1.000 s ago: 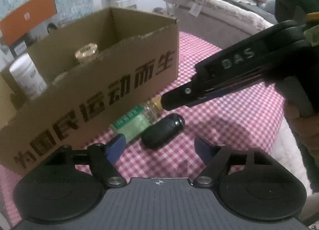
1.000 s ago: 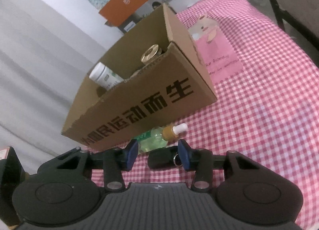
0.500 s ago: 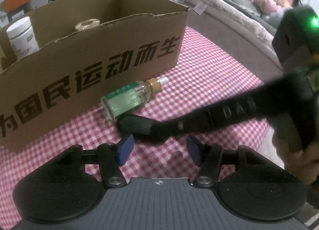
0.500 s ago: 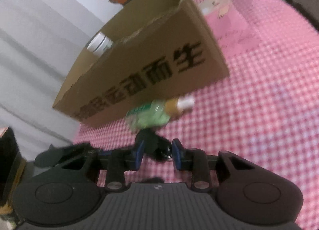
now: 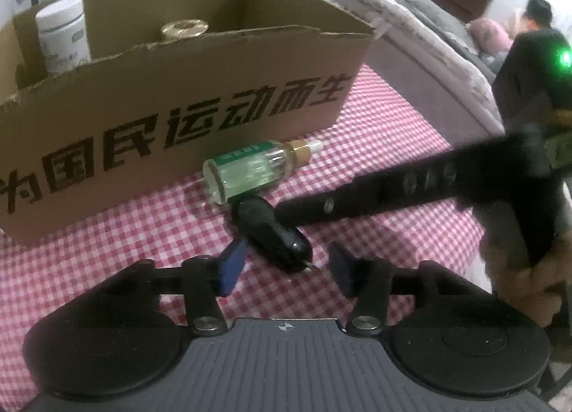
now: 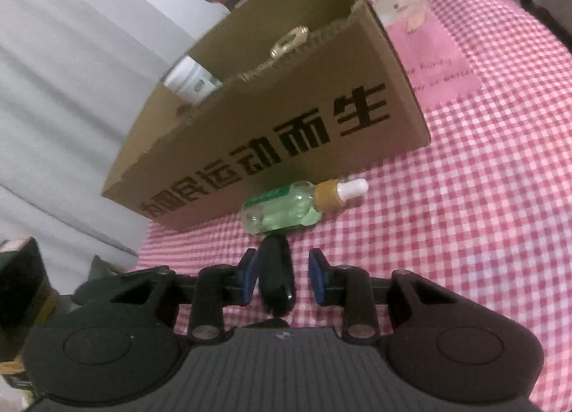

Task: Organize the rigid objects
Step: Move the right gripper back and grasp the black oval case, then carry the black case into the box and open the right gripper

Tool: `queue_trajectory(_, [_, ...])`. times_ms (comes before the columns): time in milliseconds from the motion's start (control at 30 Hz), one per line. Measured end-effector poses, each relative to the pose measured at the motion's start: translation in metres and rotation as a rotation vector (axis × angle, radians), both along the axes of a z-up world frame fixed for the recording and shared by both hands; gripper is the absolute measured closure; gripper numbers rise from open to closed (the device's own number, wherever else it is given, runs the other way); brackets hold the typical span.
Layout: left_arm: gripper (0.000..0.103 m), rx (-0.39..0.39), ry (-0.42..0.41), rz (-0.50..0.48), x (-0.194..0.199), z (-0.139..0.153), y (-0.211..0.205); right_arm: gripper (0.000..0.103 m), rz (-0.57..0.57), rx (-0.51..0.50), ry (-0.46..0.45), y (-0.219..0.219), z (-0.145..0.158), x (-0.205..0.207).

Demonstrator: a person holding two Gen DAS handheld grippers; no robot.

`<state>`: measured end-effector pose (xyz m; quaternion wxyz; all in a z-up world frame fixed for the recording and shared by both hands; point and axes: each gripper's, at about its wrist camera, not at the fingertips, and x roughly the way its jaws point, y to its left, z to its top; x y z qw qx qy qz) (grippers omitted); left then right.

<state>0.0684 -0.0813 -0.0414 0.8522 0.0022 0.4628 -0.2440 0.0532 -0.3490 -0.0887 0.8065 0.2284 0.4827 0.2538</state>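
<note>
A black oval key fob (image 6: 275, 274) lies on the pink checked cloth, between the fingers of my right gripper (image 6: 282, 278), which is open around it; the left pad (image 6: 248, 274) looks close to it. The fob also shows in the left wrist view (image 5: 270, 228), with the right gripper's arm (image 5: 411, 188) reaching it. A green dropper bottle (image 6: 286, 206) lies on its side just beyond, against the cardboard box (image 6: 286, 119). My left gripper (image 5: 284, 269) is open and empty, hovering near the fob.
The box (image 5: 178, 97) holds a white jar (image 5: 62, 35) and a gold-capped item (image 5: 184, 28). A pink patch (image 6: 432, 54) lies right of the box. A bed (image 5: 411, 36) stands beyond the table edge, with a person (image 5: 540, 19) behind it.
My right gripper has come down and forward so the fob now lies between its fingers. The fob has turned on the cloth. My left gripper has risen and pulled back a little.
</note>
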Motion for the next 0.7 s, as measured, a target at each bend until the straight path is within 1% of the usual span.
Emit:
queue_trajectory(33, [0.057, -0.005, 0.009, 0.006, 0.002, -0.002, 0.001, 0.075, 0.008, -0.007, 0.011, 0.005, -0.003, 0.002])
queue_trajectory(67, [0.058, -0.013, 0.005, 0.01, 0.002, -0.002, 0.002, 0.077, 0.019, -0.005, 0.018, 0.008, -0.006, 0.002])
queue_trajectory(200, [0.058, 0.001, -0.006, 0.019, 0.002, -0.002, 0.004, 0.077, 0.051, 0.009, 0.032, 0.019, -0.007, 0.004])
queue_trajectory(367, [0.06, 0.006, -0.008, 0.018, 0.001, 0.0, 0.006, 0.077, 0.05, 0.091, 0.049, 0.016, -0.006, 0.006])
queue_trajectory(433, [0.065, 0.022, -0.016, 0.015, 0.001, 0.0, 0.005, 0.077, 0.051, 0.131, 0.057, 0.011, -0.007, 0.006])
queue_trajectory(467, [0.066, 0.032, -0.02, 0.013, 0.001, 0.0, 0.002, 0.078, 0.054, 0.153, 0.062, 0.011, -0.008, 0.006])
queue_trajectory(500, [0.069, 0.041, -0.024, 0.011, 0.001, -0.001, 0.001, 0.078, 0.054, 0.155, 0.067, 0.012, -0.008, 0.006])
queue_trajectory(600, [0.076, 0.063, -0.036, 0.006, 0.0, -0.001, -0.002, 0.078, 0.038, 0.112, 0.061, 0.014, -0.01, 0.007])
queue_trajectory(700, [0.078, 0.061, -0.034, 0.008, 0.002, -0.001, -0.002, 0.078, 0.012, 0.09, 0.076, 0.017, -0.015, 0.01])
